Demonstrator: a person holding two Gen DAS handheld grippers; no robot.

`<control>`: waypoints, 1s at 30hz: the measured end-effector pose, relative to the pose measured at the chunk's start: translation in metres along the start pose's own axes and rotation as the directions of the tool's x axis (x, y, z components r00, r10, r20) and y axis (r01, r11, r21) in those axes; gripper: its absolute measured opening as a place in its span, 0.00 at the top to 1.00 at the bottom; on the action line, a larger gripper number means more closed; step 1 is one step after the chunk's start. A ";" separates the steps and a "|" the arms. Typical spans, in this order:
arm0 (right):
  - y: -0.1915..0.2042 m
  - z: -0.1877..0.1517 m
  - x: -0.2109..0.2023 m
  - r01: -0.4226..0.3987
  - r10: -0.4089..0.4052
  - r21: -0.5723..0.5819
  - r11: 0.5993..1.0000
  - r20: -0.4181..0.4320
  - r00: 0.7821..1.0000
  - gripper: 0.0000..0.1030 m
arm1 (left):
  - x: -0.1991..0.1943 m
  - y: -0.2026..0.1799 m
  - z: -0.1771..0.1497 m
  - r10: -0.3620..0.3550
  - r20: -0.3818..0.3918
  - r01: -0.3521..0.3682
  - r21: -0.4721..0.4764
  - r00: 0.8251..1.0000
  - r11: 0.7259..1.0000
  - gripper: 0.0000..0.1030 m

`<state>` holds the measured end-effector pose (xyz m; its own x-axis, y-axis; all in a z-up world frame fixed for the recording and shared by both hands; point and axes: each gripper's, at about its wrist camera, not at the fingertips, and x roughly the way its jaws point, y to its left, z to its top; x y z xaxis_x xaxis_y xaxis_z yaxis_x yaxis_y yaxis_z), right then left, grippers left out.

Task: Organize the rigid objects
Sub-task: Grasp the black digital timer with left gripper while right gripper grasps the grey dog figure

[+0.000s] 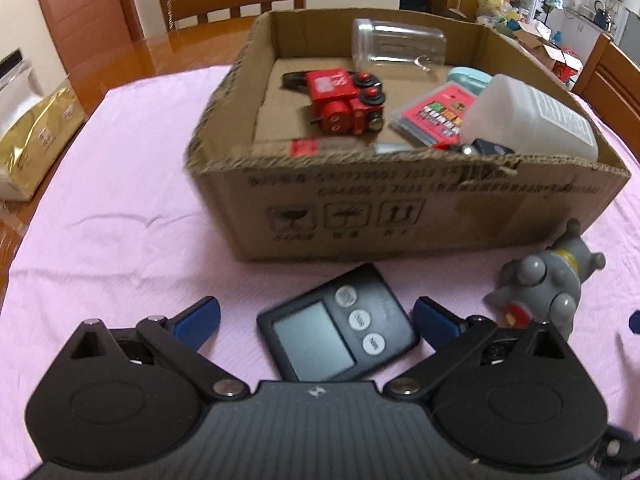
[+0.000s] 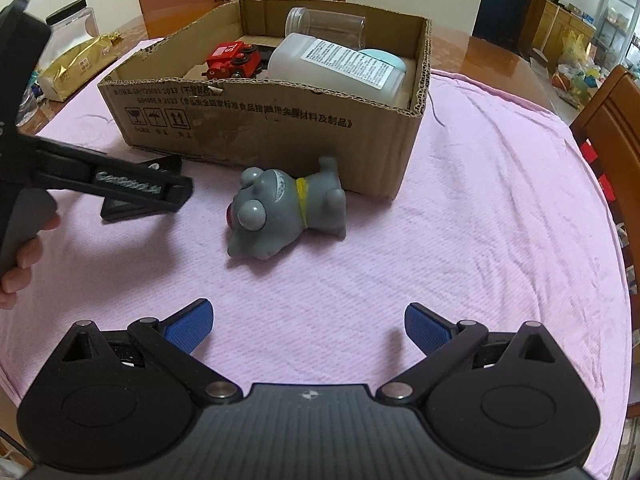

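left gripper (image 1: 316, 320): jaws apart, flanking black flat digital timer (image 1: 338, 330), just before brown open cardboard box (image 1: 400, 208) | right gripper (image 2: 306, 326): jaws apart, empty | grey plastic dog toy (image 2: 280, 216): on its side, against box front

The left wrist view looks forward and down from low over the tabletop (image 1: 120, 208), close to the cardboard box (image 1: 400, 216). The right wrist view faces the same box (image 2: 280, 136) from farther back and to the right. Both share the box, the grey toy dog (image 1: 548, 280) (image 2: 280, 212) and the pink cloth (image 2: 480, 220).
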<state>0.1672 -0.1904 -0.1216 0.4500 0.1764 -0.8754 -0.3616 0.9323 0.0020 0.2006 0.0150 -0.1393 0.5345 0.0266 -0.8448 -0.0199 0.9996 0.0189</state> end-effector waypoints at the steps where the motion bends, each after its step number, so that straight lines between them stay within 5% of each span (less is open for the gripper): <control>1: 0.000 0.000 0.000 0.001 -0.001 -0.005 1.000 0.001 1.000 0.00 | -0.001 0.004 -0.002 -0.002 -0.008 0.002 -0.011 1.000 1.000 0.01; 30: 0.010 0.043 0.045 -0.093 0.104 -0.190 0.977 0.049 0.993 0.00 | -0.004 0.019 -0.008 -0.008 -0.023 0.008 -0.012 1.000 1.000 0.00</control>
<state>0.2189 -0.1601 -0.1403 0.4496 0.2873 -0.8458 -0.5500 0.8351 -0.0086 0.1910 0.0339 -0.1401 0.5153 0.0183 -0.8568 -0.0258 0.9997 0.0059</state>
